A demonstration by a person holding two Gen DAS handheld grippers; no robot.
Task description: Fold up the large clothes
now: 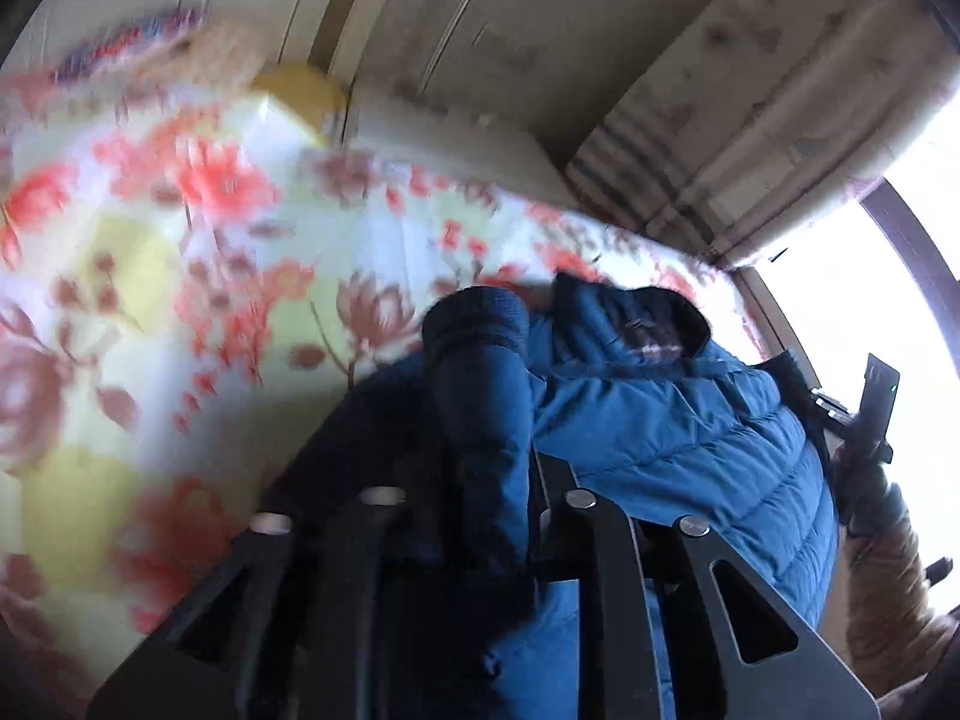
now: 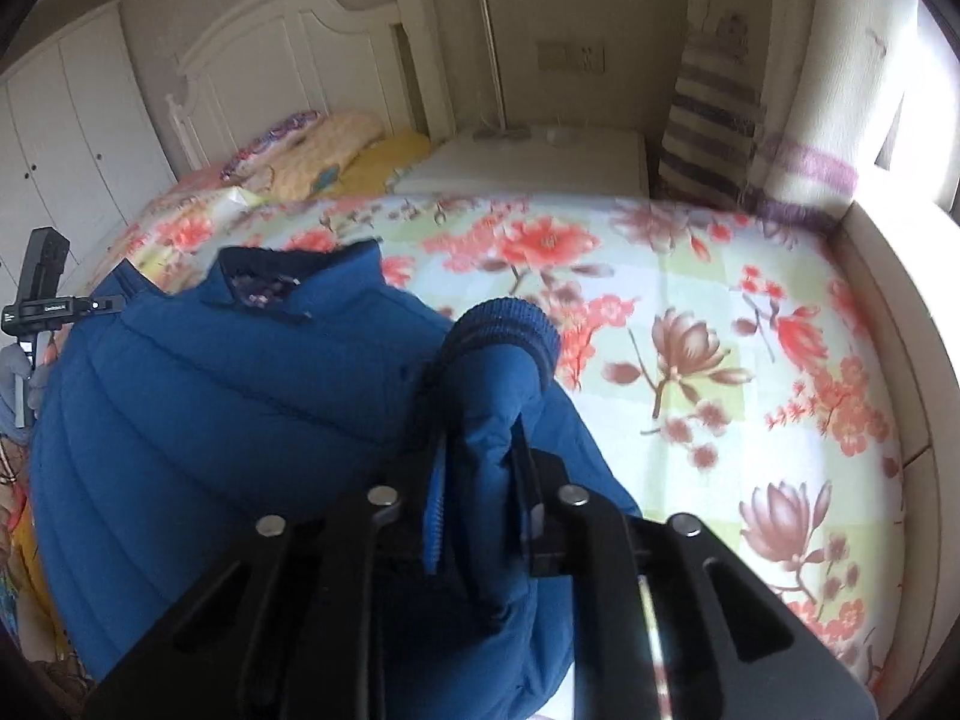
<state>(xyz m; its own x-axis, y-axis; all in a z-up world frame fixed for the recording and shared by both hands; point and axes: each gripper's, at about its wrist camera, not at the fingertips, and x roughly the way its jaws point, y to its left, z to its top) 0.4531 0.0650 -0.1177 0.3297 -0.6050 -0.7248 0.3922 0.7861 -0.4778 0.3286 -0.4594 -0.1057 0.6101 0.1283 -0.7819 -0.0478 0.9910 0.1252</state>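
Bed under a floral sheet, white headboard beyond. Blue quilted jacket spread on the near part of that sheet, collar toward the headboard. Left gripper: jaws clamped on a dark-cuffed sleeve. Right gripper: jaws pinched on the other sleeve, ribbed cuff poking up past the fingertips.

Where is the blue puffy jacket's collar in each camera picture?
Left wrist view: the collar sits right of centre, at the far end of the blue jacket, just above the quilted body.
Right wrist view: the collar sits left of centre, at the jacket's far end, above the quilting.
Shared landmark: the flowered bedsheet lies under the jacket in both views, and a ribbed cuff stands up beyond each camera's own gripper fingers.
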